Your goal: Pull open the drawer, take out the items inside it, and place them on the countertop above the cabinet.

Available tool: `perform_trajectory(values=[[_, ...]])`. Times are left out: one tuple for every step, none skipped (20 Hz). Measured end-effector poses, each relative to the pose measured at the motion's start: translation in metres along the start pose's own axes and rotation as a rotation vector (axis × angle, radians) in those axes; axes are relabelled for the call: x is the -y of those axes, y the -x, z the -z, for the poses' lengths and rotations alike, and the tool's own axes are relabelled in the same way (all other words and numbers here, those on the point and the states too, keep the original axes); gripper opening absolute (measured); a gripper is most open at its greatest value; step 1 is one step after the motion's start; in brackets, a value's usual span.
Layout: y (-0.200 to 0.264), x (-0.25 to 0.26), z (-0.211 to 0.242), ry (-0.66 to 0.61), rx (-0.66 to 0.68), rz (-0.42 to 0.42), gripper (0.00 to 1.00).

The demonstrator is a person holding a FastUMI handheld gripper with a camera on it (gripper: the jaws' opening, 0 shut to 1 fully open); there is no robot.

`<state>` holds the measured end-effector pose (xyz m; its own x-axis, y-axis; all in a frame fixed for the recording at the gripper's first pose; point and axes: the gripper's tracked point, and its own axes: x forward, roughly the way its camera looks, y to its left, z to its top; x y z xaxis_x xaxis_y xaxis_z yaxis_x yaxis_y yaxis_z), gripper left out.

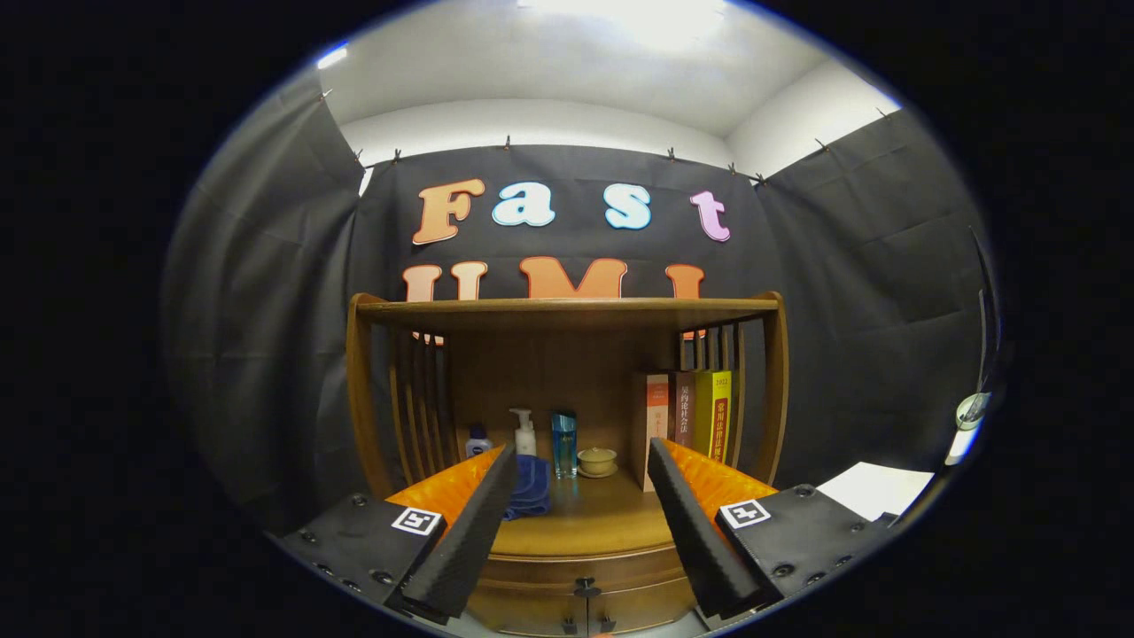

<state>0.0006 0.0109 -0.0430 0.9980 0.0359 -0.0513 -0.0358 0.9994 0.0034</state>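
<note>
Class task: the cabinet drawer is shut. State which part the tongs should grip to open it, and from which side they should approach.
Grip the small dark knob on the drawer front, coming straight from the front. It juts out below the countertop, centred between the open tongs, so the fingers can likely close on it.

cabinet (567, 315): glossy varnished wood | drawer (580, 580): same smooth wood, small dark metal knob (585, 585) | cloth (530, 487): soft blue fabric | bottle (563, 445): clear glossy blue | gripper (580, 461): spread, fingers (469, 532) ribbed matt, empty
</note>
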Motion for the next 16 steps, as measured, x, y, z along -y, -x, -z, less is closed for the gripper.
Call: perform_trajectory(values=[[-0.001, -0.001, 0.003, -0.007, -0.006, -0.001, 0.98], [-0.001, -0.001, 0.005, -0.012, -0.009, -0.003, 0.98], [-0.002, -0.001, 0.006, -0.014, -0.010, -0.005, 0.98], [-0.003, -0.002, 0.007, -0.014, -0.009, -0.006, 0.98], [-0.002, -0.002, 0.008, -0.011, -0.008, -0.007, 0.98], [-0.003, -0.003, 0.010, -0.010, -0.008, -0.008, 0.98], [-0.003, -0.003, 0.013, -0.010, -0.009, -0.010, 0.98], [-0.005, -0.003, 0.017, -0.012, -0.010, -0.013, 0.98], [-0.006, -0.005, 0.021, -0.016, -0.012, -0.016, 0.98], [-0.006, -0.005, 0.028, -0.019, -0.016, -0.019, 0.98], [-0.007, -0.006, 0.036, -0.019, -0.022, -0.020, 0.98], [-0.007, -0.005, 0.045, -0.017, -0.030, -0.020, 0.98], [-0.008, -0.006, 0.055, -0.012, -0.039, -0.021, 0.98], [-0.008, -0.006, 0.067, -0.002, -0.048, -0.024, 0.98], [-0.009, -0.009, 0.078, 0.006, -0.051, -0.035, 0.98], [-0.012, -0.011, 0.090, 0.021, -0.056, -0.044, 0.98]])
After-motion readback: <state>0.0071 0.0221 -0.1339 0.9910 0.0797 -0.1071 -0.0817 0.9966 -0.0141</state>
